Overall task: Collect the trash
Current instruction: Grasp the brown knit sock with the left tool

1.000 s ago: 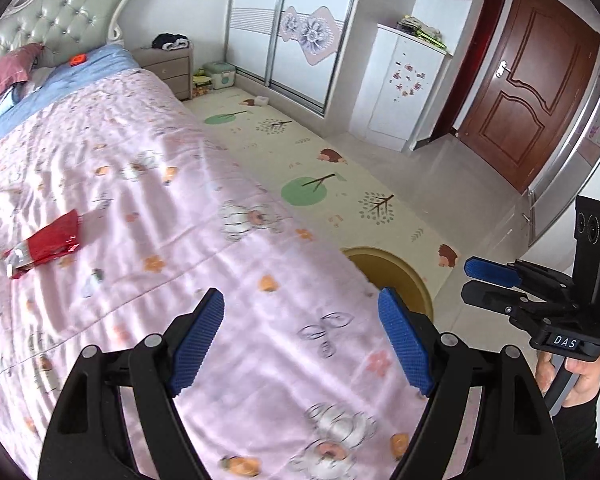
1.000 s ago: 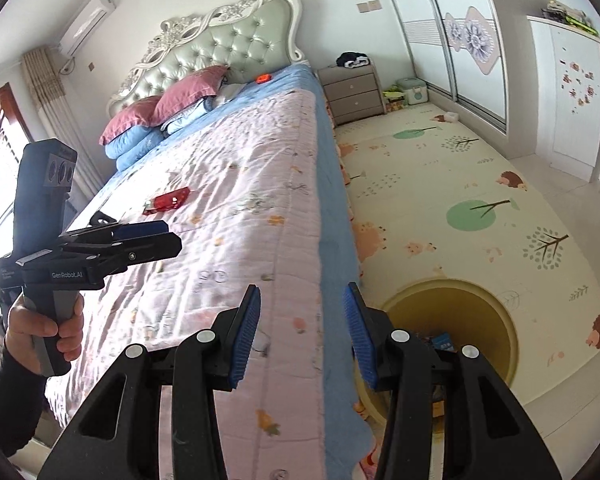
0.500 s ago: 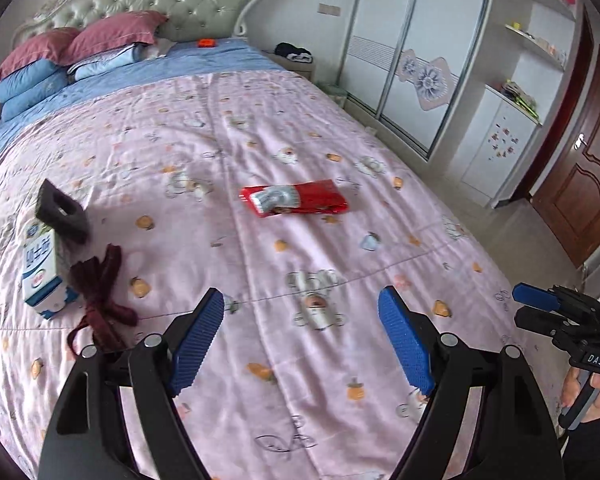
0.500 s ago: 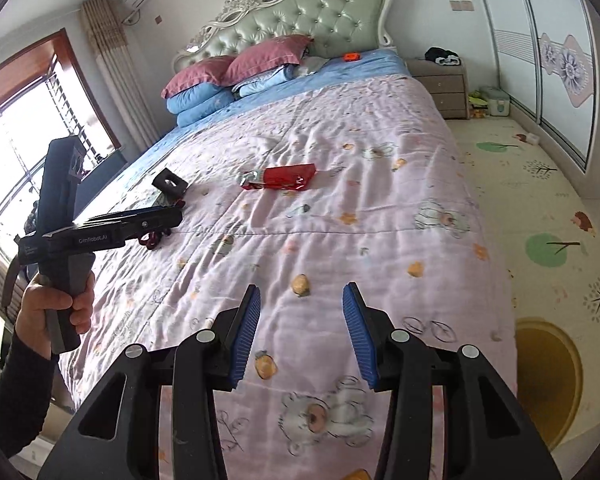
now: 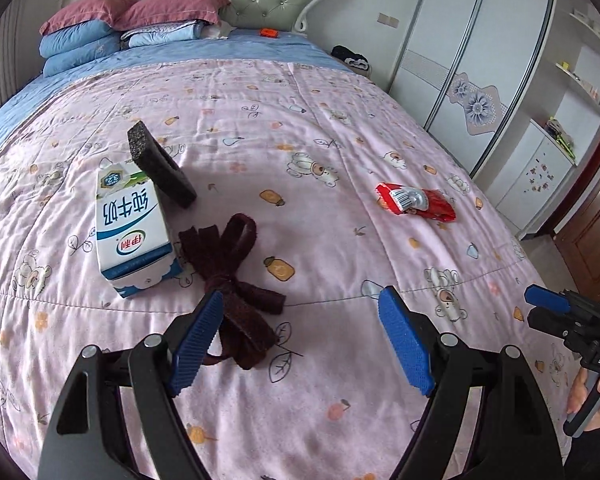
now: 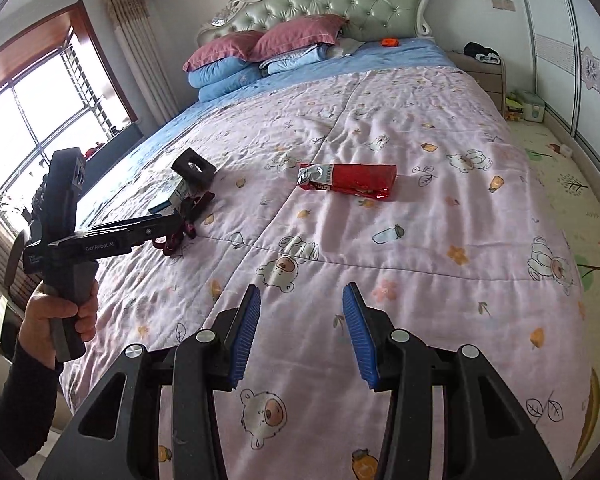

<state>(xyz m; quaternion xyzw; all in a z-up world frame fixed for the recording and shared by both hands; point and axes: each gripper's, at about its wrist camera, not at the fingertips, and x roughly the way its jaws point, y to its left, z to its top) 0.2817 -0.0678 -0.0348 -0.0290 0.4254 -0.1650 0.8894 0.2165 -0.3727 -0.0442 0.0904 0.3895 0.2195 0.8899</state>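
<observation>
A: Biggest first: bed [image 5: 340, 128] w/ pink quilt fills both views, headboard at 12 o'clock.

B: Trash on it?

A: Left wrist view: milk carton [image 5: 130, 236] at 10 o'clock from the left gripper [image 5: 300, 336], lying flat. Black foam block [image 5: 160, 168] leans on its far end. Dark red cloth strip [image 5: 236, 276] just beside the carton at 11, its near end touching or just under the left blue pad, can't tell which. Red snack wrapper [image 5: 416, 202] at 1 o'clock, well apart from the rest.

B: Grippers?

A: Left one's jaws spread wide, nothing clamped. Right gripper [image 6: 300, 334] about half spread, only quilt between the pads, nothing held. In the right wrist view the wrapper's at 12 o'clock, mid-bed; the carton, block & cloth bunch at 10, partly behind the left tool.

B: Hands?

A: Left hand [image 6: 60, 316] on its handle at 9 o'clock, dark sleeve.
</observation>
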